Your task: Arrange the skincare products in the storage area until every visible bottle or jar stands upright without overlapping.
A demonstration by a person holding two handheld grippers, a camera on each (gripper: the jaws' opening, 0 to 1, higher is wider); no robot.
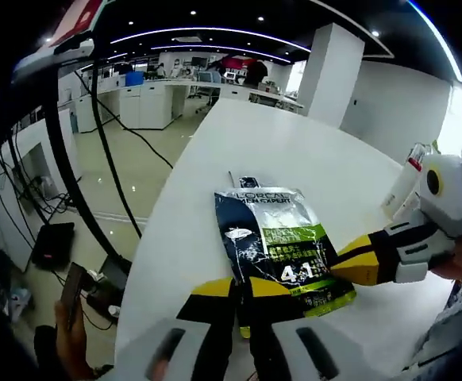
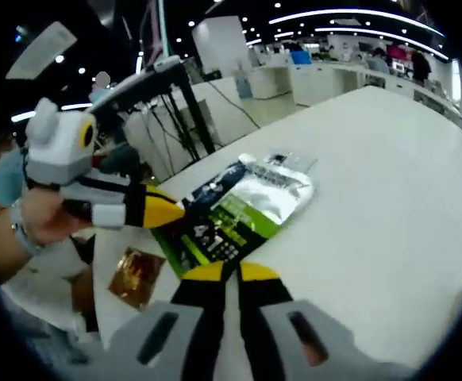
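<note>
We are holding a flat skincare packet (image 1: 282,246) between both tools, just above the white surface (image 1: 294,151). In the left gripper view, our left tool (image 1: 243,305) is pinching the packet's near edge with its yellow-tipped jaws drawn together on it, while our right tool (image 1: 358,262) is coming in from the right and clamping the packet's side corner. The same shared grip is showing in the right gripper view, where the packet (image 2: 243,206) is lying tilted between the left tool (image 2: 163,210) and the right tool (image 2: 227,278). We judge we are lifting the packet to stand it up; next we need a free spot. A white bottle (image 1: 406,178) is standing near the far right edge, and a shiny brown wrapper (image 2: 136,274) is lying near the packet.
</note>
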